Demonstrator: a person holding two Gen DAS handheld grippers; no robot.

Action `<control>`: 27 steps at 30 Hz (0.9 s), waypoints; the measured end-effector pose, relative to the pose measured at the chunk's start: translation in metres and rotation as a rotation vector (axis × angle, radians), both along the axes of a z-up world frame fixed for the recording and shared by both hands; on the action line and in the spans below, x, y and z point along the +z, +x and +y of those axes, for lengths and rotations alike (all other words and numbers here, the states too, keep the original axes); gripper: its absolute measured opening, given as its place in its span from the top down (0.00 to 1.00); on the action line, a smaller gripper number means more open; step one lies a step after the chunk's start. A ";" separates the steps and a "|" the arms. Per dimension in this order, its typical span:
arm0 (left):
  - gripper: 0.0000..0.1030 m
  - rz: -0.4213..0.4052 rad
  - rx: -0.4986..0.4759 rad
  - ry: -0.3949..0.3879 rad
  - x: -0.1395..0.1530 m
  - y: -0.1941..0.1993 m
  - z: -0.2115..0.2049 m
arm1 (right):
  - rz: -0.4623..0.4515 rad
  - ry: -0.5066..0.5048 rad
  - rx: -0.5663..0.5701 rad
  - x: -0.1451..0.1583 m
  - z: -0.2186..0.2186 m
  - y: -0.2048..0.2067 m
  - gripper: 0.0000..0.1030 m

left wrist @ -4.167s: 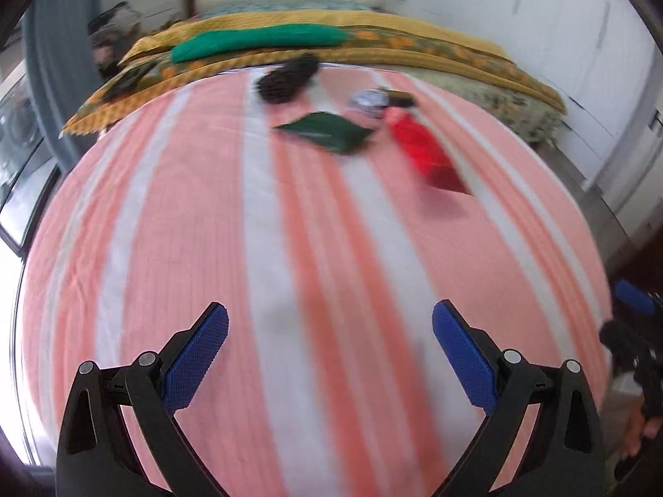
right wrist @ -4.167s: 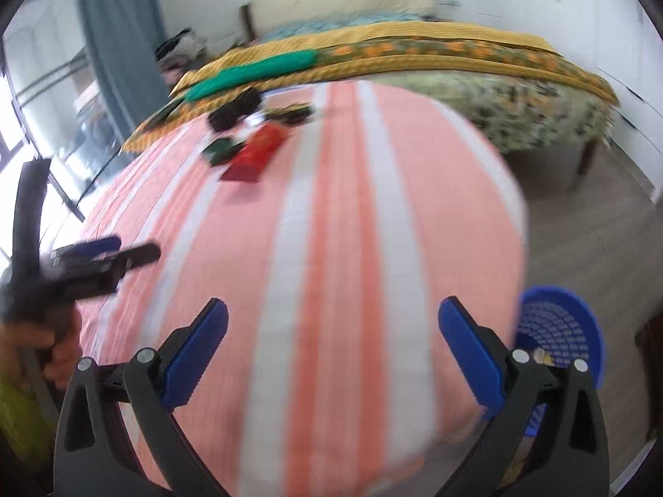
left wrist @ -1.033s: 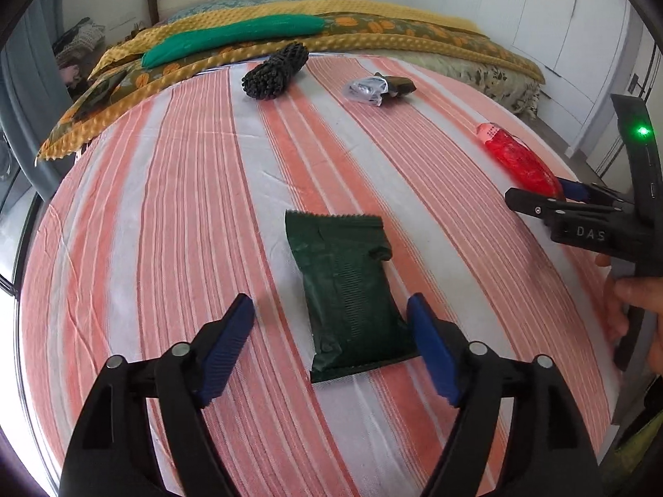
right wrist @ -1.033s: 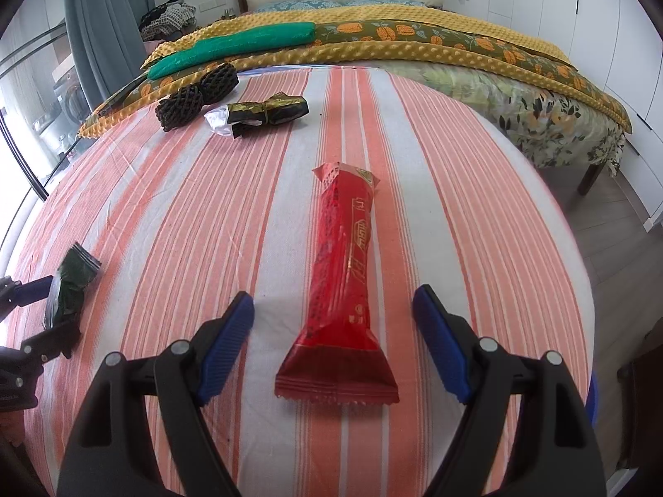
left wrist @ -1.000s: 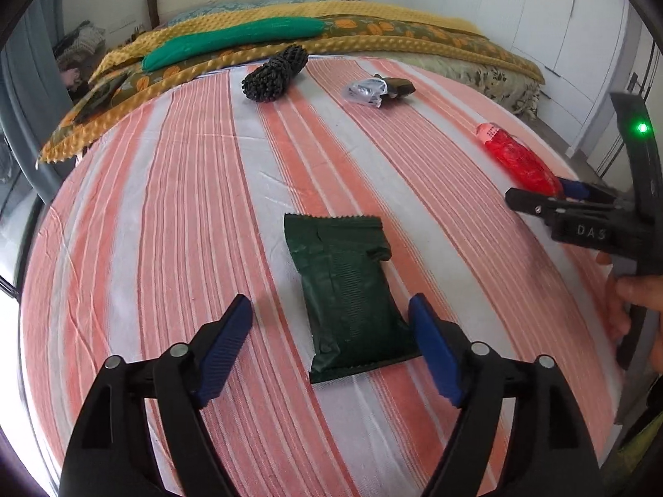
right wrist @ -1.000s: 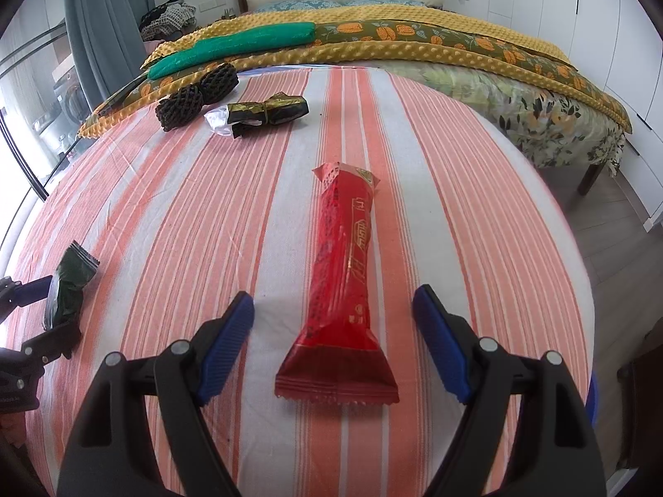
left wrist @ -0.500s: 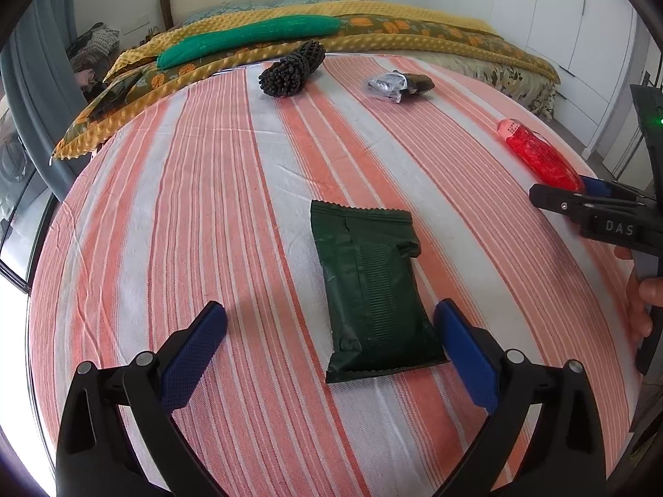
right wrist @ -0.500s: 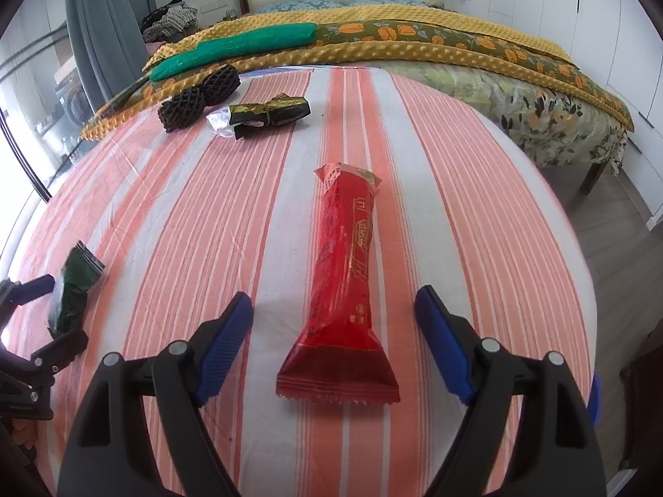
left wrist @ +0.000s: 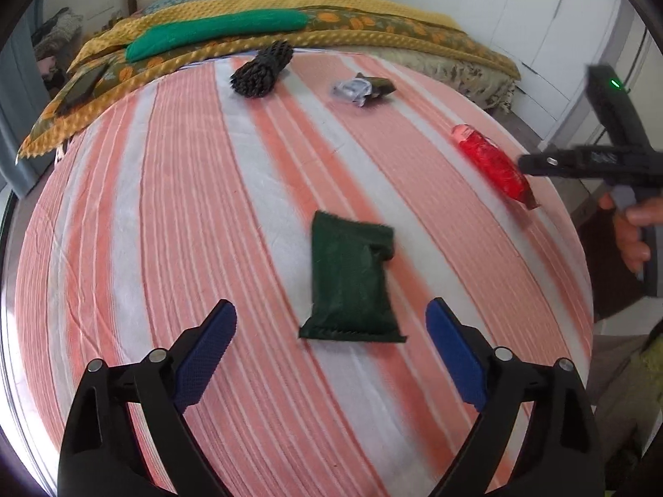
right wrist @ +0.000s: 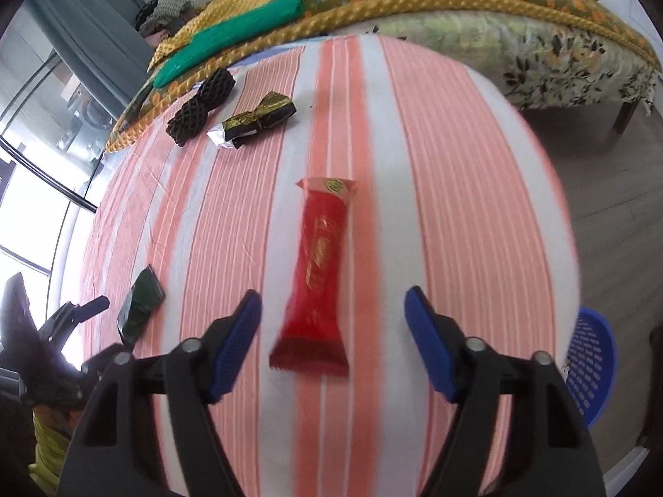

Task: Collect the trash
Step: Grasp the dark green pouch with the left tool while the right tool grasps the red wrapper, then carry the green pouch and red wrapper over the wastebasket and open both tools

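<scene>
Lying flat on the striped orange-and-white cloth [left wrist: 165, 207], the dark green wrapper [left wrist: 351, 285] sits just ahead of the left gripper [left wrist: 331, 352], its near end about level with the blue pads' tips and clear of both. Those jaws stand well apart, having just narrowed a little, with nothing pinched between them. Over at the right gripper [right wrist: 333, 331], the long red snack wrapper [right wrist: 317, 277] stretches away from the tongs, its crimped near end lying between the two blue pads [right wrist: 429, 343] without touching either; these jaws have just been closing, yet a gap remains on both sides of the packet. Farther out beyond both tongs, near the cloth's far edge, a crumpled silver-and-dark foil wrapper [right wrist: 252, 122] lies beside a black foam net sleeve [right wrist: 201, 107], the two close but not touching. Seen from the left tongs, the red packet [left wrist: 493, 163] lies off to the right, with the other tool's black body and the person's hand [left wrist: 632, 232] on its grip just past it. Down to the right of the right tongs, off the cloth's edge, a blue perforated basket [right wrist: 592, 356] stands on the floor. Behind everything runs a bed with a mustard quilt [left wrist: 331, 12] and a green cushion [left wrist: 215, 33] across it.
</scene>
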State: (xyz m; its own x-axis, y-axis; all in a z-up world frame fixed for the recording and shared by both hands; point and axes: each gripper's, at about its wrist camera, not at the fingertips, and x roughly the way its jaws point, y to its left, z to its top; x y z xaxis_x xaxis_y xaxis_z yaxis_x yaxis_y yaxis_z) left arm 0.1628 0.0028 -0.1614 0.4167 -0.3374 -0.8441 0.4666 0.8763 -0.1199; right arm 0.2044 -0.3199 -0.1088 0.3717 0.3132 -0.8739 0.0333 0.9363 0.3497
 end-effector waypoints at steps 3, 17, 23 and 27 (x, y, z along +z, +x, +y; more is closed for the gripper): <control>0.26 0.004 -0.032 0.046 -0.005 0.004 -0.012 | 0.029 -0.034 0.016 -0.004 0.014 0.019 0.44; 0.68 -0.022 -0.030 0.019 0.002 0.002 -0.018 | -0.037 -0.057 0.030 0.014 0.022 -0.002 0.86; 0.69 -0.047 -0.070 -0.025 0.020 -0.018 -0.042 | -0.081 -0.009 0.038 0.028 0.012 -0.042 0.86; 0.69 -0.051 -0.145 -0.033 0.025 -0.038 -0.073 | -0.115 0.043 0.001 0.036 -0.015 -0.078 0.86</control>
State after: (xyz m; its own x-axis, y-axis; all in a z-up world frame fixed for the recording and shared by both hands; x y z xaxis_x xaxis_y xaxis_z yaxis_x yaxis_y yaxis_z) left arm 0.1246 -0.0702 -0.1364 0.4035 -0.4243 -0.8106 0.5941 0.7953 -0.1206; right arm 0.1263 -0.3350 -0.0727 0.4678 0.3500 -0.8115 -0.0105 0.9204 0.3909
